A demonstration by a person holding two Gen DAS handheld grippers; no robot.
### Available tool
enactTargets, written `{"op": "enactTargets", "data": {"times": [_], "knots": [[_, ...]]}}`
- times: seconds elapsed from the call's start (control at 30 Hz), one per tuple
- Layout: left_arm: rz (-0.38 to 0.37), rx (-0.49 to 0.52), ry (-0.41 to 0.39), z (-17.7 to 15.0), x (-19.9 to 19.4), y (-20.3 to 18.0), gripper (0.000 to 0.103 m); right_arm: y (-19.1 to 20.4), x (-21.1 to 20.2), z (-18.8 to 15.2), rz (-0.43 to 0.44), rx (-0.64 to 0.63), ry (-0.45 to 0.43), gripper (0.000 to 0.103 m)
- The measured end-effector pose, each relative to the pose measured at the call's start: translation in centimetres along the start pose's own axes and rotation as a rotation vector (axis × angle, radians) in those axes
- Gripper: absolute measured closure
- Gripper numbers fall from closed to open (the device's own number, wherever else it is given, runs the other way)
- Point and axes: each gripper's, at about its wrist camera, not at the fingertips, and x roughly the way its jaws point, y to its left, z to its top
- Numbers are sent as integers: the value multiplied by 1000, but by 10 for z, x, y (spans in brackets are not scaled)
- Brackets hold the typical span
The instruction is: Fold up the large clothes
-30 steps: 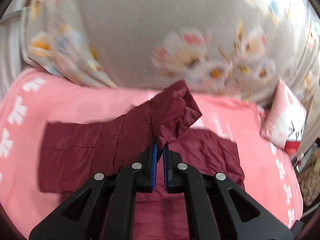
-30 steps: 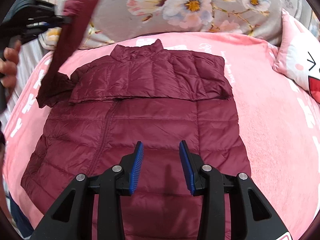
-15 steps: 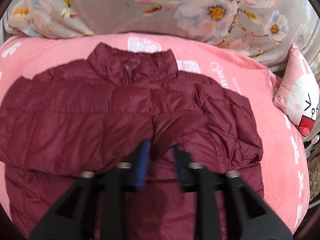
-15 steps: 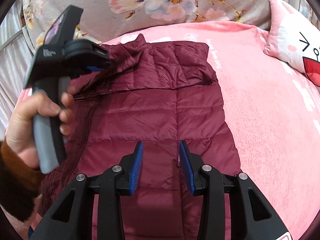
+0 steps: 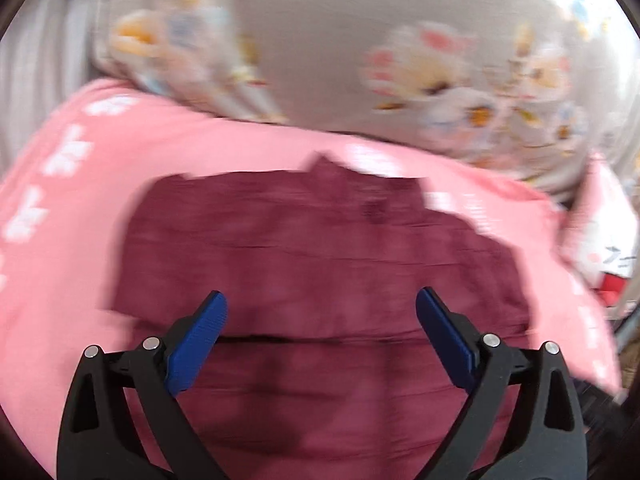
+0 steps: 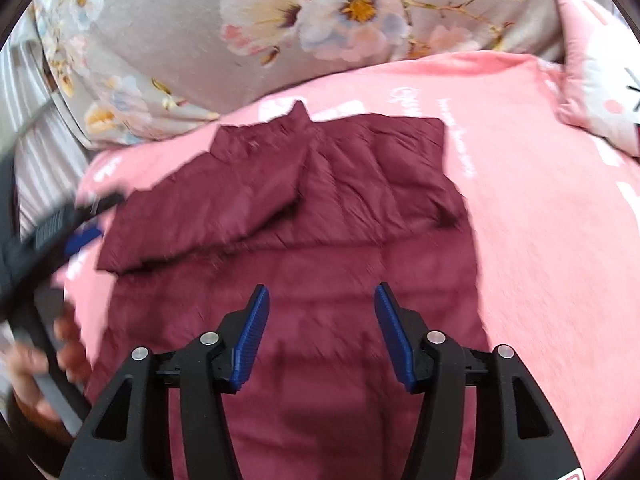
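A dark red quilted jacket (image 6: 344, 208) lies flat on the pink bedspread (image 6: 540, 208), collar to the far side, both sleeves folded across its chest. In the blurred left wrist view the jacket (image 5: 320, 264) fills the middle. My left gripper (image 5: 322, 316) is open wide above the jacket's lower half, holding nothing. My right gripper (image 6: 322, 308) is open over the jacket's middle, nothing between its blue pads. The left gripper (image 6: 86, 236) also shows blurred at the left edge of the right wrist view, held by a hand (image 6: 44, 364).
A grey floral quilt (image 6: 320, 20) is bunched along the far side of the bed. A pink and white cartoon pillow (image 6: 600, 80) sits at the far right. Bare pink bedspread lies right of the jacket.
My left gripper has opened, let go of the sleeve it carried across the chest, and pulled back to the left. My right gripper has opened a little wider.
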Motion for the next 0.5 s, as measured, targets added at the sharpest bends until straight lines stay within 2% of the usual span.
{"op": "enactTargets", "data": {"times": [0.13,0.27,0.37,0.5], "knots": [[141,38,44,-20,3,53,10,5,30,25,50,34,32,48],[246,21,120,-38,20,94,10,15,59,39,70,58,58,48],[283,-1,140,-40,34,106,10,24,76,45,68,67,70,48],[369,30,178,-44,57,110,10,34,98,50,70,92,100,48]]}}
